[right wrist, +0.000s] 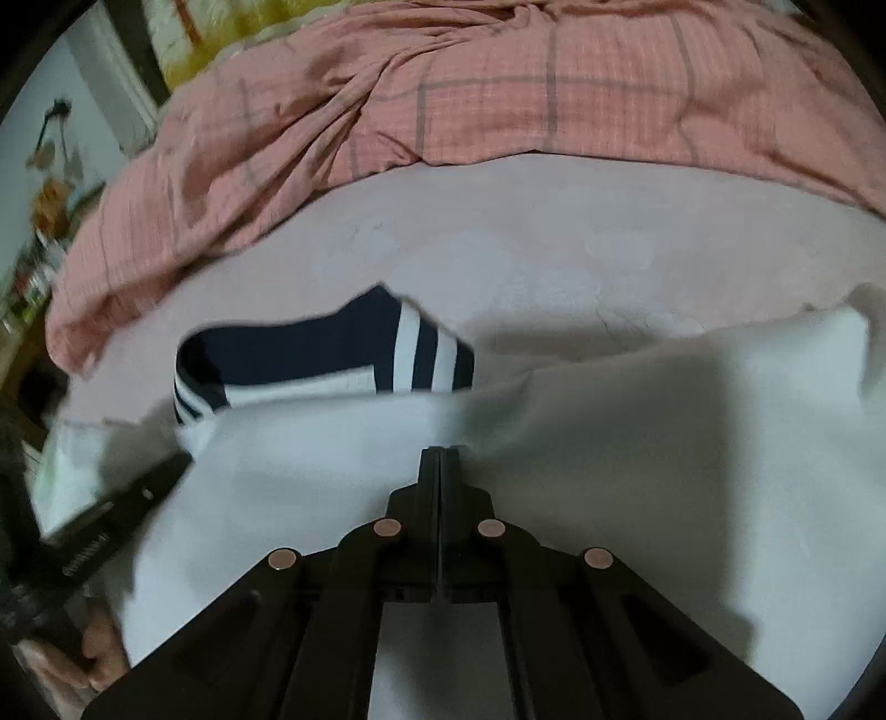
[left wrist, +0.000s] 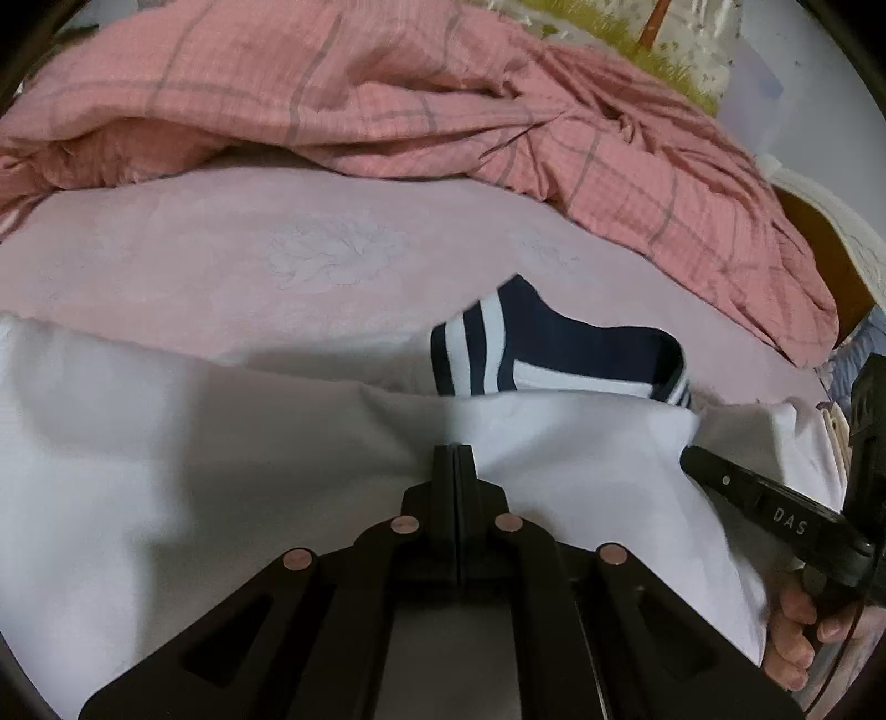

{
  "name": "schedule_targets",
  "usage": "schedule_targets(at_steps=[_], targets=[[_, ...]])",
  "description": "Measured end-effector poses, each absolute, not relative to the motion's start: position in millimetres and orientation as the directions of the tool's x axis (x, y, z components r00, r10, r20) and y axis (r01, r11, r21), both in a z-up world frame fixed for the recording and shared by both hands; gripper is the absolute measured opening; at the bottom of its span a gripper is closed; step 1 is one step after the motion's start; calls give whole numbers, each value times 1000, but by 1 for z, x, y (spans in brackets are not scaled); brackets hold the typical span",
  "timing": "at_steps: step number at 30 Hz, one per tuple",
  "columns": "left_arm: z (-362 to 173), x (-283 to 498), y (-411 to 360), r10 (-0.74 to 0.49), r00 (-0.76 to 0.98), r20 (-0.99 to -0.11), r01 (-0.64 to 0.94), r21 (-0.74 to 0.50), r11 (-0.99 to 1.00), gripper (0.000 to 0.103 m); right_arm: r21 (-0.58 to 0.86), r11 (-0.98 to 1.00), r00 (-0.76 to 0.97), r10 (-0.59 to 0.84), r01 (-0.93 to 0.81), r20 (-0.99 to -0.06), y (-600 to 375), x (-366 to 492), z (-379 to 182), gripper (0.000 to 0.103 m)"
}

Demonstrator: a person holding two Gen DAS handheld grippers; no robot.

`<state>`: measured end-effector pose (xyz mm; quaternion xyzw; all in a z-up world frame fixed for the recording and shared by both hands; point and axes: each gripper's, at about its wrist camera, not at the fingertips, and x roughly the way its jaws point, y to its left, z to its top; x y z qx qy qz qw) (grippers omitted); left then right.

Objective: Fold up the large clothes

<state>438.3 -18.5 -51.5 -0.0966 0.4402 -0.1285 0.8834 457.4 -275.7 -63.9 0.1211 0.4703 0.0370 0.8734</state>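
A large white garment [left wrist: 221, 454] with a navy collar striped in white [left wrist: 554, 354] lies on a pale pink bed sheet [left wrist: 277, 249]. My left gripper [left wrist: 454, 450] is shut on a raised fold of the white cloth just below the collar. My right gripper [right wrist: 438, 451] is shut on the same white garment [right wrist: 664, 443], right of the collar [right wrist: 332, 354]. The right gripper also shows at the right edge of the left wrist view [left wrist: 689, 458], and the left one at the left edge of the right wrist view [right wrist: 180, 462]. The cloth is lifted and hides the sheet below.
A crumpled pink checked quilt [left wrist: 387, 99] is heaped along the far side of the bed, also in the right wrist view [right wrist: 498, 94]. A wall with a tree picture [left wrist: 637, 50] lies behind. A wooden bed edge [left wrist: 819, 260] is at the right.
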Motion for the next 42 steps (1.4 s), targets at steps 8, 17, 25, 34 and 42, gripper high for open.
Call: schedule_targets(at_steps=[8, 17, 25, 34, 42], targets=[[-36, 342, -26, -297, 554, -778, 253, -183, 950, 3, 231, 973, 492, 189, 26, -850, -276, 386, -51, 0], [-33, 277, -28, -272, 585, -764, 236, -161, 958, 3, 265, 964, 476, 248, -32, -844, -281, 297, -39, 0], [-38, 281, -30, -246, 628, -739, 227, -129, 965, 3, 184, 979, 594, 202, -92, -778, -279, 249, -24, 0], [-46, 324, -38, -192, 634, -749, 199, -83, 977, 3, 266, 964, 585, 220, -8, -781, -284, 338, -53, 0], [-49, 359, -35, -236, 640, -732, 222, -118, 968, 4, 349, 937, 579, 284, 2, -764, -296, 412, -66, 0]])
